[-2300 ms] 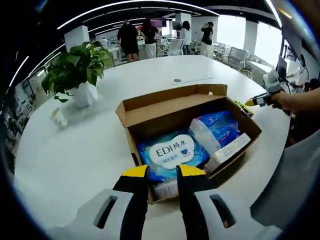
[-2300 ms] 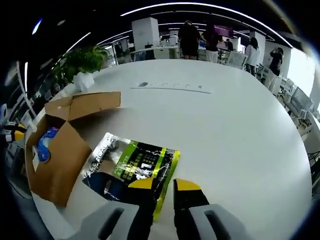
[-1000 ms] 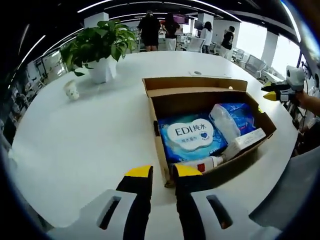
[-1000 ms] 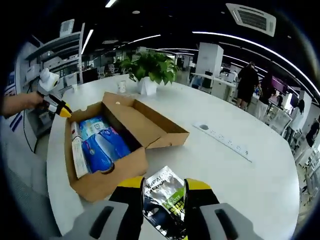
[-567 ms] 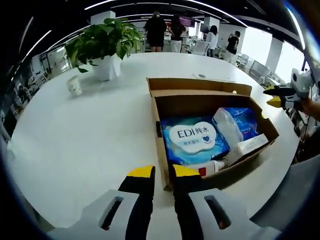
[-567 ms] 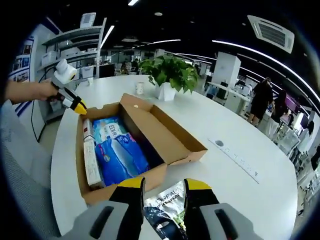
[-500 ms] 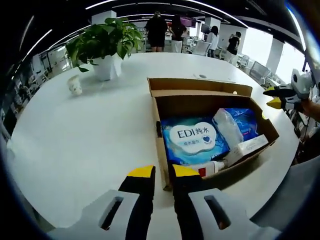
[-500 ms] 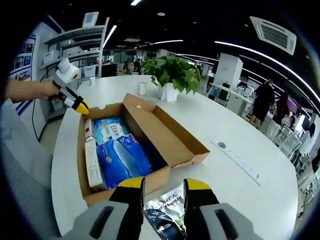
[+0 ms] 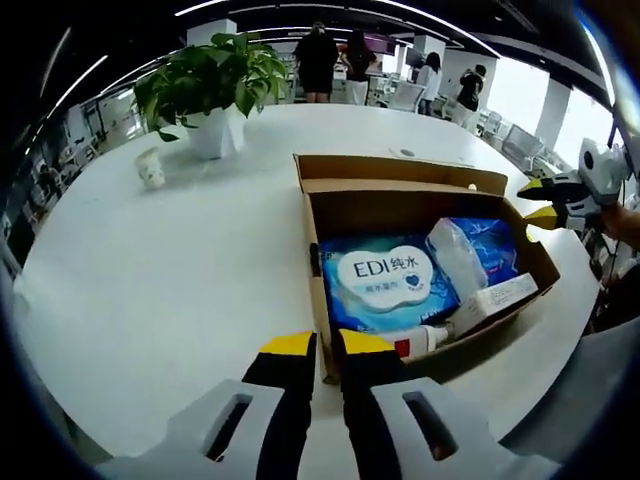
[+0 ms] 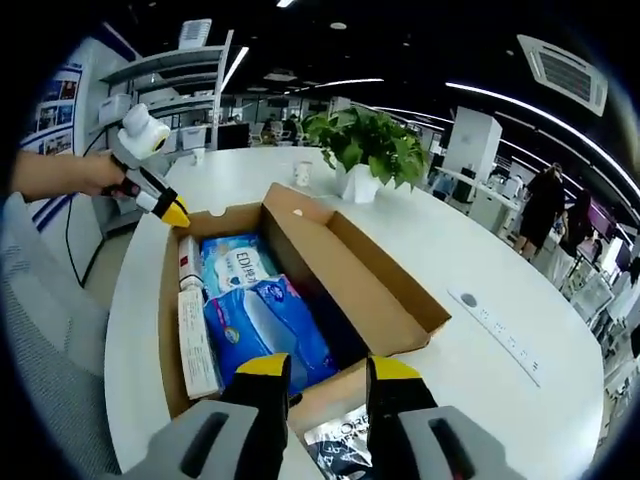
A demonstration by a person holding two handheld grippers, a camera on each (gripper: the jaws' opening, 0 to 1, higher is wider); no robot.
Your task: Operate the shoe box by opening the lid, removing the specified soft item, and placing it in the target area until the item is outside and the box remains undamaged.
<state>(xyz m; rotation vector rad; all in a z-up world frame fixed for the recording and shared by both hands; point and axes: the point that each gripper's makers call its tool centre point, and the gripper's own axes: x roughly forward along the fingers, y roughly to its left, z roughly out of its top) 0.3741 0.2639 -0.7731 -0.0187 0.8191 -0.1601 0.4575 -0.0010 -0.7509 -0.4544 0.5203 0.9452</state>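
Since a second ago your right gripper (image 10: 318, 372) has swung over the open box (image 10: 395, 310), leaving the dark pouch (image 10: 345, 432) on the bench (image 9: 150, 260) just below its spread, empty jaws. Your left gripper (image 9: 315, 346) hovers nearly closed, holding nothing, at the box's near wall. If another soft item is wanted, the blue tissue pack (image 10: 265, 325) lies directly ahead: come down onto its middle, pinch the wrapper only, and keep clear of the cardboard walls and flap.
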